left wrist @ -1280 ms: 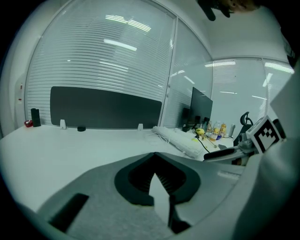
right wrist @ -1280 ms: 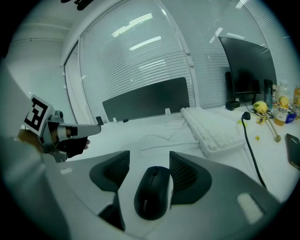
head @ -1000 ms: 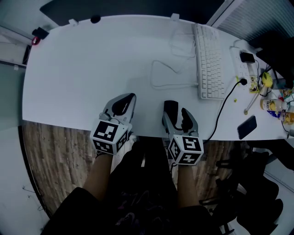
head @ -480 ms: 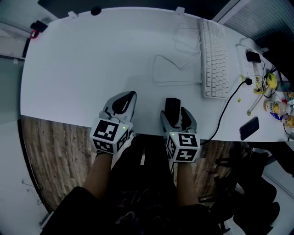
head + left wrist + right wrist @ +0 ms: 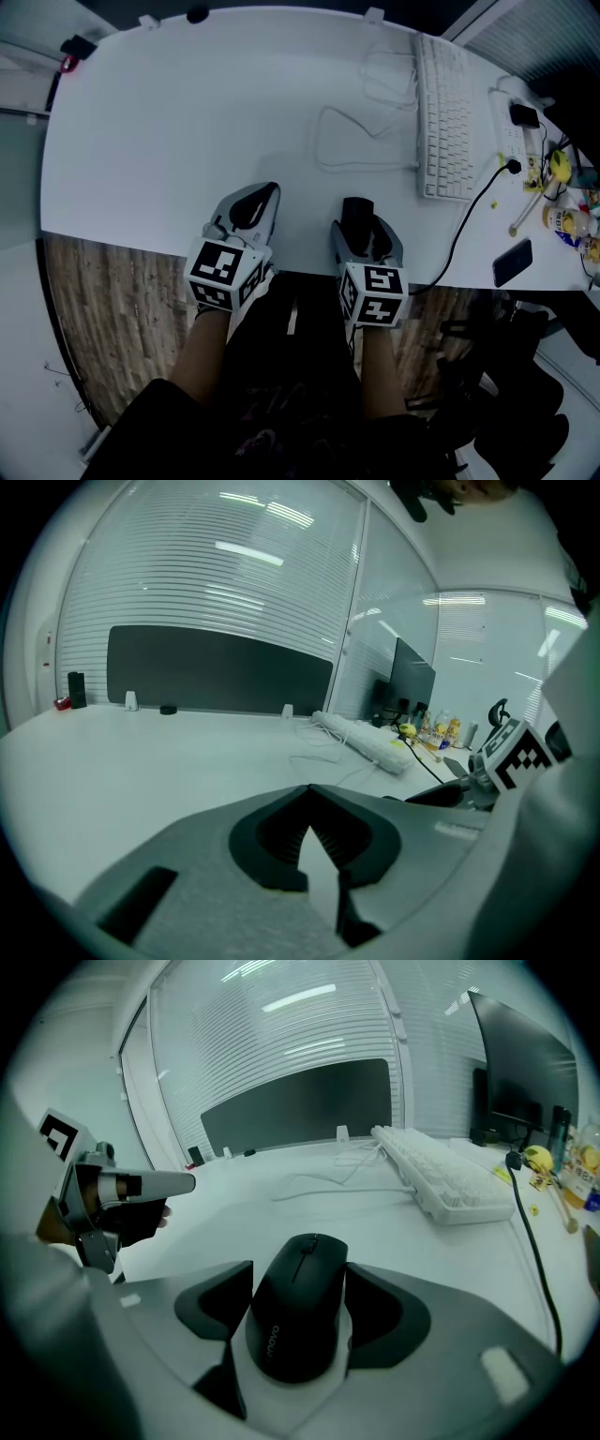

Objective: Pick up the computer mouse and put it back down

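A white surface [image 5: 169, 122] is seen from above, with a pair of hand-held tongs at its near edge on each side. The right tongs [image 5: 364, 232] are closed on a black computer mouse [image 5: 298, 1309], which is held lengthwise between the two dark pads, its scroll wheel pointing away from the holder. It cannot be told whether the mouse is resting on the surface or raised just off it. The left tongs [image 5: 309, 791] are set just beside the right tongs, to their left. Their tips are brought together and nothing is held between them. Ahead of the right tongs and off to their right, a white keyboard [image 5: 442, 117] is laid on the surface, and a loose white cable [image 5: 347, 141] is looped directly ahead of them. Further to the right of the right tongs, a black cable [image 5: 464, 225] is trailed over the surface's edge, and a dark phone [image 5: 512, 262] is laid beyond it.
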Demonstrator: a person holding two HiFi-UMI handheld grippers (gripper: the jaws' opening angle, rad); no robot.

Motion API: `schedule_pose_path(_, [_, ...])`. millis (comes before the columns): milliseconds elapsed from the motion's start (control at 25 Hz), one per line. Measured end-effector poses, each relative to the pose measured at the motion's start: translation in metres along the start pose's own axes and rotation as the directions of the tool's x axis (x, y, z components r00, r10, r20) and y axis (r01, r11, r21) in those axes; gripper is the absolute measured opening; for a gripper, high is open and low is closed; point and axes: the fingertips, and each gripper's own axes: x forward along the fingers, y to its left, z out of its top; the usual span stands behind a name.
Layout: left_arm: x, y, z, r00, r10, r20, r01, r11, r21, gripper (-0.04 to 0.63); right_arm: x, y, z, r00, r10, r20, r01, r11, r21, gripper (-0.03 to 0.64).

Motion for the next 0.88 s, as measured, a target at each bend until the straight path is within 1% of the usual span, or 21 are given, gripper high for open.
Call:
schedule_pose_path(160, [0.0017,0.0010,-0.0016,1.000,-0.004,-0.006,0.004,1.000,-0.006,0.000,0.0016,0.0006,0.0000,1.000,-0.006,0.001,0.006,1.000,0.001,0.319])
schedule_pose_path(400, [0.0035,0.0045,-0.0010,1.000,-0.004,-0.004,0.004,1.000,-0.009,0.001,0.0060,0.0015,-0.0046,0.999,-0.017,-0.039,0.016,1.000,-0.021,0.324])
schedule_pose_path(880, [0.0031,0.0058,-0.0022,1.000,-0.004,-0.005,0.004,1.000,-0.015,0.000,0.0048,-0.0021,-0.0027,0.999,-0.034,-0.020,0.034,0.999,0.019,0.314])
